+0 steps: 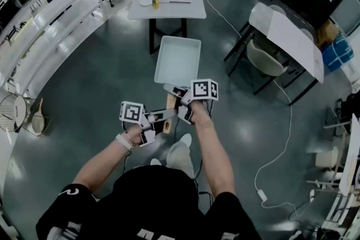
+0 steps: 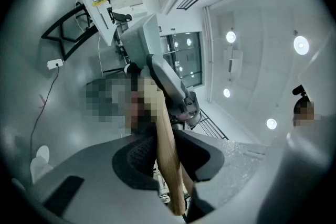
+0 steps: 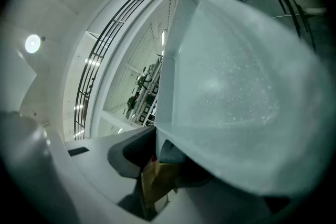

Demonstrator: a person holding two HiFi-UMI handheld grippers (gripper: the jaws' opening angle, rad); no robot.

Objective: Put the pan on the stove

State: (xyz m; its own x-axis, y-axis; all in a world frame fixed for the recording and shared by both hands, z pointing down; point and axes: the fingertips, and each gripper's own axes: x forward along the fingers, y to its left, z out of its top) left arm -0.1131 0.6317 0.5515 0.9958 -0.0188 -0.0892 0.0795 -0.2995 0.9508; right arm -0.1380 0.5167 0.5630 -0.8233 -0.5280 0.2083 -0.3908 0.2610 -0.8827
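One pale square pan (image 1: 178, 59) hangs mid-frame in the head view, over the grey floor (image 1: 101, 81) and below a white table (image 1: 169, 8) at the top. Its wooden handle (image 1: 170, 103) points toward the person. The left gripper (image 1: 156, 120) and right gripper (image 1: 179, 97) both clamp it with jaws part-closed, the right nearer the pan.

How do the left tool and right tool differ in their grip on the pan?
Left tool clamps the wooden handle farther back, nearer the person; right tool clamps it right by the pan body. The left gripper view shows the pan far off; the right gripper view shows it filling the frame. Shared: both are shut on that handle.
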